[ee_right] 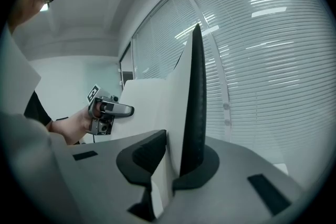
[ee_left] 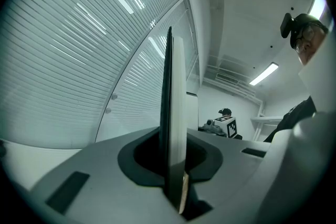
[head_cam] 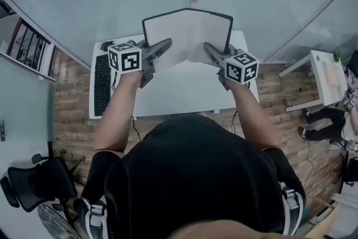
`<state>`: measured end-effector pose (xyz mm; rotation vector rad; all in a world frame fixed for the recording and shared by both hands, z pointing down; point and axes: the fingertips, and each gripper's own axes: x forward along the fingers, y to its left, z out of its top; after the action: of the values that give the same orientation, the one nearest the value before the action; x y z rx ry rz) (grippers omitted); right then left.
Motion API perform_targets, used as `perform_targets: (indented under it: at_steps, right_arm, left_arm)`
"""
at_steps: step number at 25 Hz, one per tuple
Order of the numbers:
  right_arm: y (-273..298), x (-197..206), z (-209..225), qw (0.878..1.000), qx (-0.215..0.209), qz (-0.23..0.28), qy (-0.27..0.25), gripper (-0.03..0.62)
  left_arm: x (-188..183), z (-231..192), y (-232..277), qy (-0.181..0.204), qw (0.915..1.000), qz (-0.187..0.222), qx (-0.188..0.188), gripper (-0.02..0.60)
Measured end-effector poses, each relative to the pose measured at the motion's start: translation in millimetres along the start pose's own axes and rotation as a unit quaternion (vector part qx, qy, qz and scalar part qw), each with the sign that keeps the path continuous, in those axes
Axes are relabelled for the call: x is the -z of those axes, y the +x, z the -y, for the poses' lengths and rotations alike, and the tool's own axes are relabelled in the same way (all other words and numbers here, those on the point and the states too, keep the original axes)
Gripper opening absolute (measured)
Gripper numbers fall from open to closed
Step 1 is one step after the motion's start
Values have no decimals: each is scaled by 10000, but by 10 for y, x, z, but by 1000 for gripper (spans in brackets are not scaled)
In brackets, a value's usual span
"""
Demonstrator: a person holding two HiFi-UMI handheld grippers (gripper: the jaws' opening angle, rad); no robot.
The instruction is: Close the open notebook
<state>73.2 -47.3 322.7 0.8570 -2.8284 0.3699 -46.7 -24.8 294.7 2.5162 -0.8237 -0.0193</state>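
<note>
On the left, my left gripper (head_cam: 166,43) is clenching the notebook's (head_cam: 187,35) left half, its fingers (ee_left: 100,165) pinching cover and pages. The notebook is hanging open and upright over the white surface (head_cam: 184,92). On the right, my right gripper (head_cam: 208,47) is clamping the other half. I am judging the fold as begun; next I am needing to swing both halves together.

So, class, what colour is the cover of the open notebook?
The notebook cover is black, framing white pages; the head view shows it best.
</note>
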Motion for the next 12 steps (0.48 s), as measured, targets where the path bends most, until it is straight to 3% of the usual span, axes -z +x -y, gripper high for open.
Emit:
perform_targets:
  at_steps: [12]
  right_arm:
    - [7, -1, 531, 9997, -195, -106, 29, 54]
  left_arm:
    - [-38, -160, 492, -118, 9997, -4, -197, 64]
